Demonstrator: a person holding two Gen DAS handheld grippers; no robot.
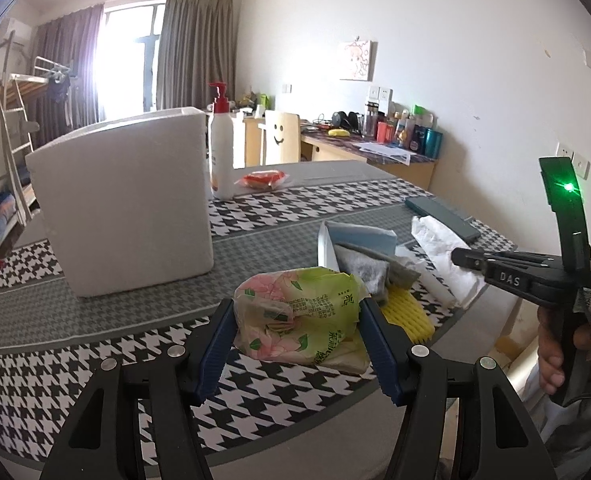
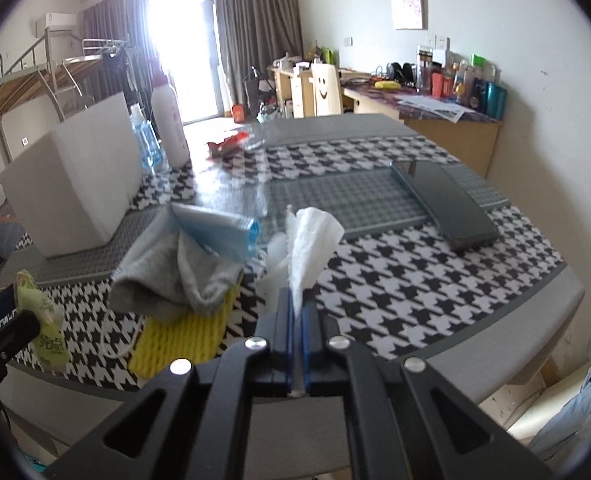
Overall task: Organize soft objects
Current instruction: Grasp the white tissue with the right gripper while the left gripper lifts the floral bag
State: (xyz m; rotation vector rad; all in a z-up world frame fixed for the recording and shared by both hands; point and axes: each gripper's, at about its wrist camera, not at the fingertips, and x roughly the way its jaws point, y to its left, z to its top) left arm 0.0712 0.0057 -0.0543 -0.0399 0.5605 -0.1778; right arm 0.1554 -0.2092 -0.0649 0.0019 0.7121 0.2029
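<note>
**Both claws are gripping soft stuff**

The tissue pack is sitting squeezed in the left gripper, just above the table. The right gripper is pinching a white tissue tight, beside the grey sock and yellow sponge.

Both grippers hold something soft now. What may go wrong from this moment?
1. The right gripper pinches only the lower edge of the thin white tissue; it may tear or slip out.
2. The left gripper squeezes the floral tissue pack by its sides; the smooth wrapper may slide from the pads.
3. The tissue hangs close to the grey cloth and blue mask pack, so it may drag them.
</note>
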